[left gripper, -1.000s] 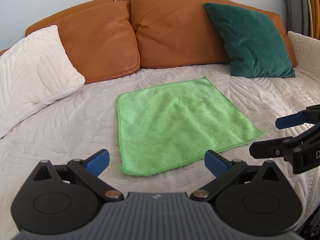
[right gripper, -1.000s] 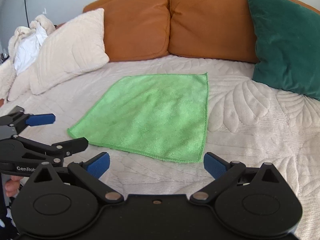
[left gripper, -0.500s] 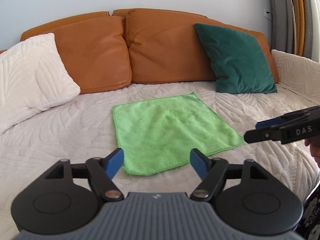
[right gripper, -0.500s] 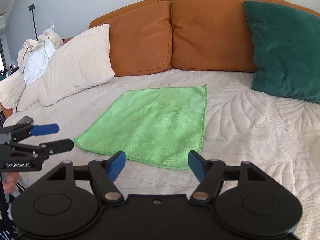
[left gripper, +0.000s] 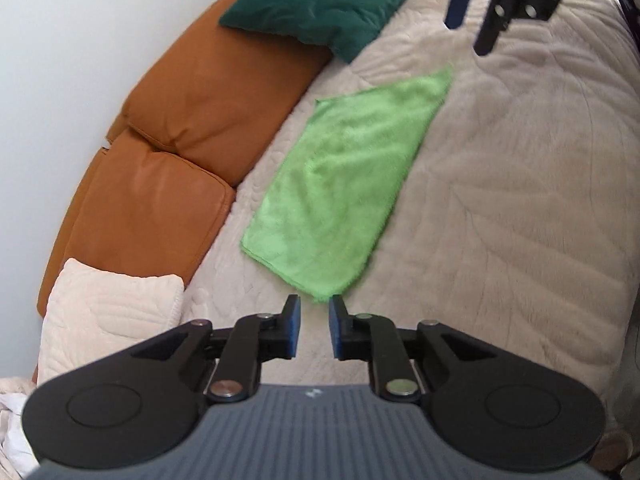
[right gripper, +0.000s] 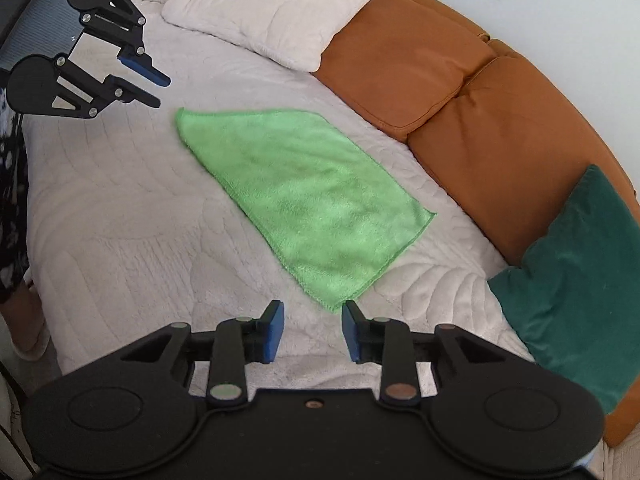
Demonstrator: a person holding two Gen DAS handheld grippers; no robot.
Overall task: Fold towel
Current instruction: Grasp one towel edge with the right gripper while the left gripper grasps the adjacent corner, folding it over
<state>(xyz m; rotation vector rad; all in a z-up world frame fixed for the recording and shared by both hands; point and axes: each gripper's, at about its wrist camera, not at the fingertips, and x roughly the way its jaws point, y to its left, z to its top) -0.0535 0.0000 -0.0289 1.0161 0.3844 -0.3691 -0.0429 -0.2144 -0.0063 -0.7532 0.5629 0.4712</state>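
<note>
Two wrist views are given, both rolled sideways. Left wrist view: the left gripper [left gripper: 315,326] is seen from behind, its blue pads [left gripper: 294,330] parted by a narrow gap in which nothing is held — the jaws have just been closing, and only the quilted cream cover [left gripper: 520,208] is seen between them. The green towel [left gripper: 344,184] is spread flat on that cover, its nearest corner lying just ahead of the pad tips and untouched by them. Orange back cushions [left gripper: 176,152], a dark green pillow [left gripper: 324,4] and a cream pillow [left gripper: 108,312] are ranged along the far side. The right gripper [left gripper: 470,20] is seen at the top edge, beyond the towel's far corner. Right wrist view: the right gripper [right gripper: 313,330] is shown with its pads somewhat wider apart, likewise having just been closing on nothing; the towel's [right gripper: 304,196] near corner lies just ahead of the gap, not between the pads. The left gripper [right gripper: 154,88] hangs just beside the opposite corner — its jaws narrowly parted, empty. A patterned garment [right gripper: 12,184] is visible at the left edge.
</note>
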